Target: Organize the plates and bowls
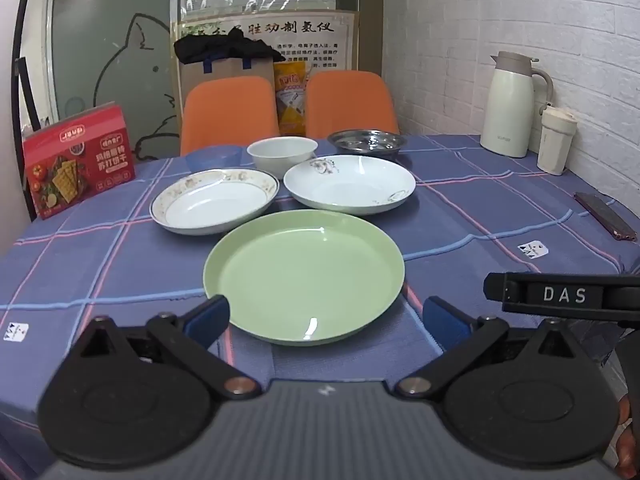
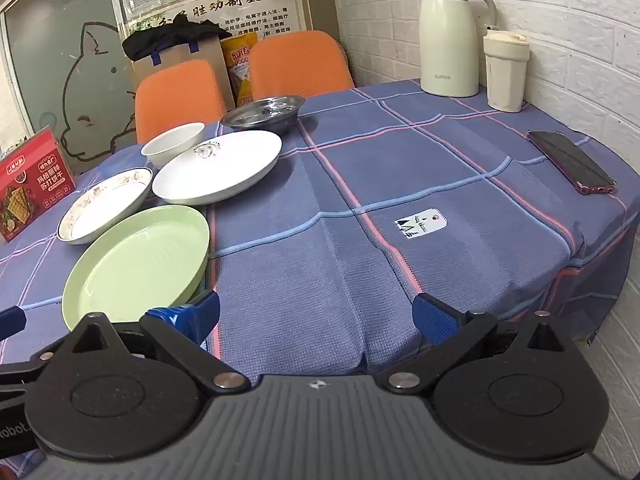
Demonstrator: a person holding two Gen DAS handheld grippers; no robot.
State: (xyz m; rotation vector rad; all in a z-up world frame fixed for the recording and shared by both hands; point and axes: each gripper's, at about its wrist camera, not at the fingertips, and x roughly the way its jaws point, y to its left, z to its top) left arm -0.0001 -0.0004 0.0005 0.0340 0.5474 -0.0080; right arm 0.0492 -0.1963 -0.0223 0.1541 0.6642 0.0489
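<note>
Six dishes sit spread out, not stacked yet. Nearest, in the lower middle, lies the green plate. Left gripper and right gripper are both spread wide, empty, probably ready to grab.

Wrist cams, low, fwd; shared plates

Table's got a blue plaid cloth on it. Sitting on that: green plate up front, two white plates side by side behind it, then a white bowl, a blue bowl and a steel dish. Red cracker box on the left; thermos jug, cup and phone off to the right.
</note>
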